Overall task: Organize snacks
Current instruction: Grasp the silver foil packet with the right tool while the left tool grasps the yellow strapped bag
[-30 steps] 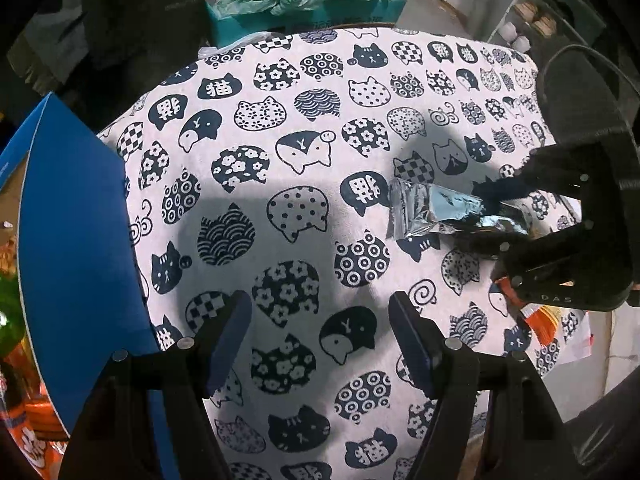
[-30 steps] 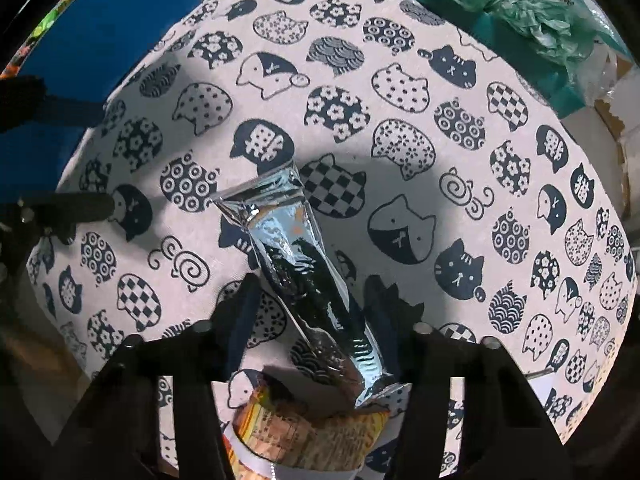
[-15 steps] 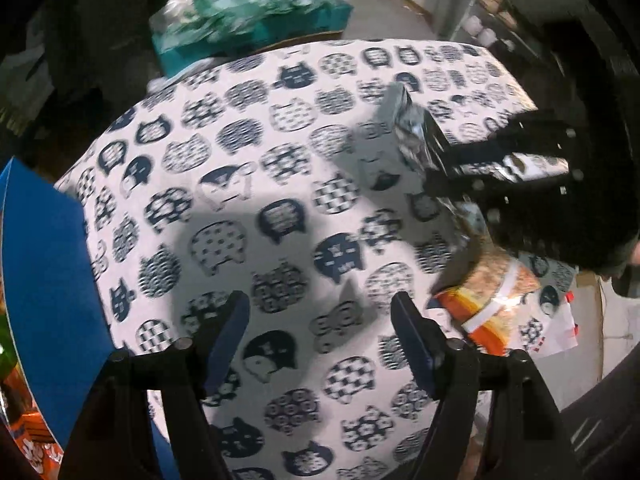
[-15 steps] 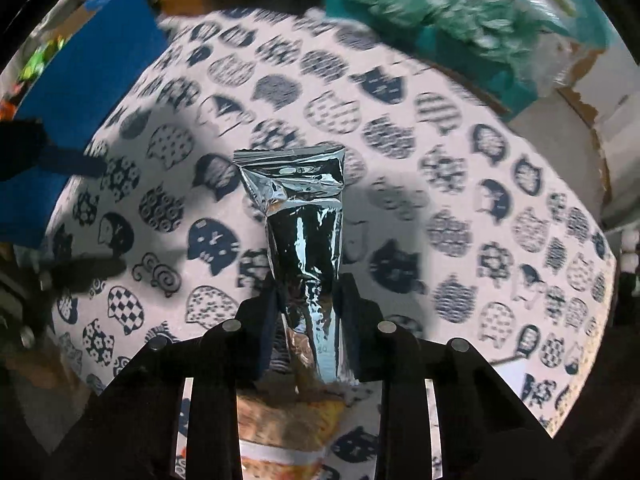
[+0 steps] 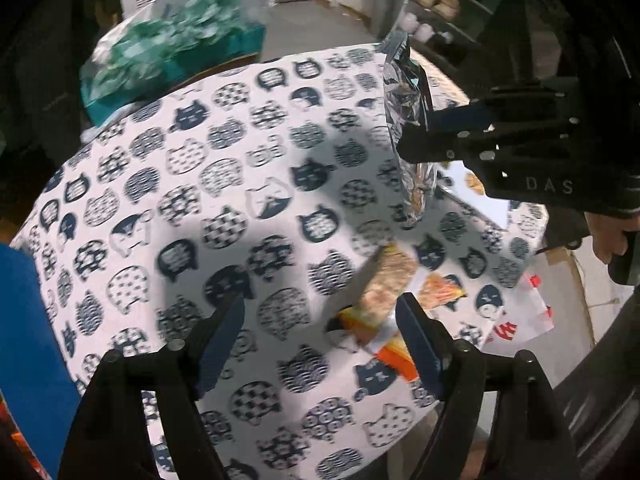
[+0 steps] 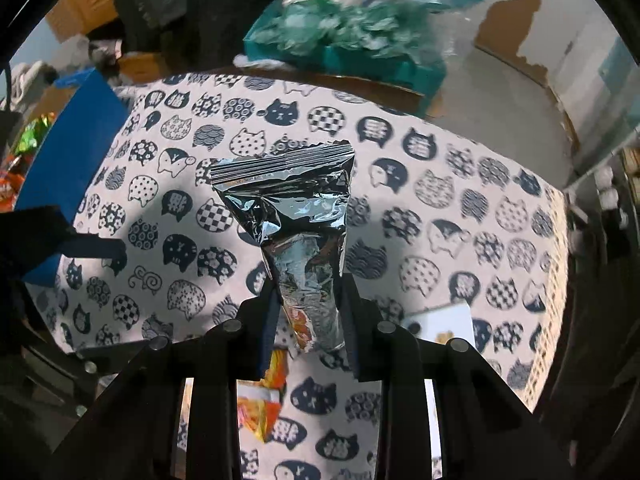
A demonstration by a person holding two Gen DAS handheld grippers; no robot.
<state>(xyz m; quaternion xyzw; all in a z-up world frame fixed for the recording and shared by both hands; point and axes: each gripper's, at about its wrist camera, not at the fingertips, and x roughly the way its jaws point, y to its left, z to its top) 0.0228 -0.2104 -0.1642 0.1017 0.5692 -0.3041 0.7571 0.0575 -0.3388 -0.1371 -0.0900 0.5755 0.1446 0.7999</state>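
Note:
My right gripper (image 6: 308, 312) is shut on a silver foil snack packet (image 6: 296, 220), held up off the table with its crimped end pointing away. In the left wrist view the same silver packet (image 5: 404, 92) hangs in the right gripper (image 5: 420, 136) at the upper right. My left gripper (image 5: 320, 332) hovers above the cat-print tablecloth (image 5: 200, 184), its jaws opening, with nothing pressed between them. An orange and yellow snack bag (image 5: 384, 292) lies on the cloth just ahead of its right finger. That orange bag (image 6: 260, 404) also shows beneath the right gripper.
A blue box wall (image 6: 76, 152) stands at the table's left edge, with colourful packets behind it; the blue box (image 5: 28, 336) also shows in the left wrist view. A teal bin with green plastic (image 6: 344, 40) sits beyond the table. A white card (image 6: 444, 320) lies at the right.
The right gripper shut on the silver packet and lifted it off the cloth. The left gripper moved right toward the orange bag and its jaws widened.

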